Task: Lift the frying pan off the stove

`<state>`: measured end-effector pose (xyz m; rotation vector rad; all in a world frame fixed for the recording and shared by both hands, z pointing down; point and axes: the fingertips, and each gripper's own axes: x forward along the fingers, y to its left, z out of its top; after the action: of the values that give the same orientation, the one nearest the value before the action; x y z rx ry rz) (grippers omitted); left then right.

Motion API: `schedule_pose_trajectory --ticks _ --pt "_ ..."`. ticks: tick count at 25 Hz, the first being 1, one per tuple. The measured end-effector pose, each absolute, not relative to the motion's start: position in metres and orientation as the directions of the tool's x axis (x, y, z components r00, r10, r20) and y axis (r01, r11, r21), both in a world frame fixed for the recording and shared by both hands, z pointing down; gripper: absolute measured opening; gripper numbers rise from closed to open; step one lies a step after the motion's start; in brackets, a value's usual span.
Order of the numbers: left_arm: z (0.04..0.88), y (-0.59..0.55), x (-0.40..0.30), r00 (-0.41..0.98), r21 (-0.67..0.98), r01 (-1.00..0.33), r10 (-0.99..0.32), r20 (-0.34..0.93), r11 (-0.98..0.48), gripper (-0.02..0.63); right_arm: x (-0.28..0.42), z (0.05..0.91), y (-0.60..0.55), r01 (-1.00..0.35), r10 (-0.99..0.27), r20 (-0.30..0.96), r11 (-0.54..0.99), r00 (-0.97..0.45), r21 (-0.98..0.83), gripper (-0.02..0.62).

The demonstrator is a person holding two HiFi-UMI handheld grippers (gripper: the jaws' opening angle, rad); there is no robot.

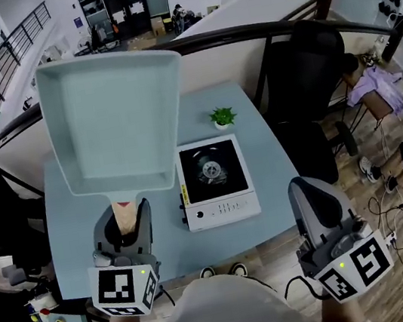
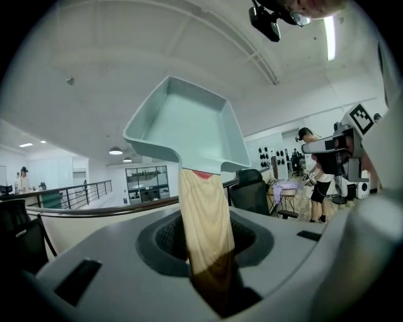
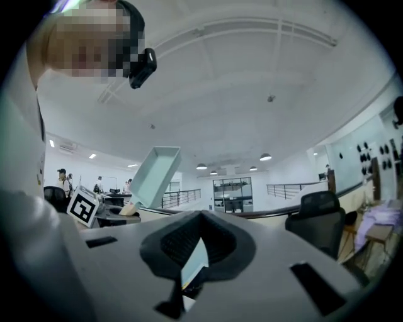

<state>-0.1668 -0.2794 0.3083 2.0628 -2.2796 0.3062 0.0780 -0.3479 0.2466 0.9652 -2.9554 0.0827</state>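
Two items on tabletop [image 1: 260, 146]: stove [image 1: 217, 180], potted plant [image 1: 222, 118] (railing [image 1: 241, 33], chair [image 1: 302, 78] behind); left gripper [image 2: 208, 251] jaws pinch frying pan [image 1: 110, 118] handle, right gripper [image 3: 192, 264] jaws pressed together.

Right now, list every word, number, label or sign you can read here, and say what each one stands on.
No text is readable in any view.
Control strip on the stove: marks too small to read.
Yellow label on the stove's left edge: too small.
Left cube and right cube: black-and-white square patterns, no letters.
Far papers: blurred.
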Motion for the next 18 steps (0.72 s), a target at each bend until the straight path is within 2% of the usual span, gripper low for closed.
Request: schedule_pose_trajectory --ticks 8,18 --pt "0.291 -0.272 -0.157 -0.099 -0.123 -0.989 -0.987 0.122 0.084 0.124 0.074 0.252 -0.342 -0.571 -0.569 0.065 0.821 -0.82 -0.013 0.003" --pt "0.298 -0.271 -0.16 -0.109 -0.106 -0.99 -0.982 0.152 0.093 0.124 0.071 0.256 -0.345 -0.562 -0.56 0.084 0.827 -0.824 -0.005 0.003"
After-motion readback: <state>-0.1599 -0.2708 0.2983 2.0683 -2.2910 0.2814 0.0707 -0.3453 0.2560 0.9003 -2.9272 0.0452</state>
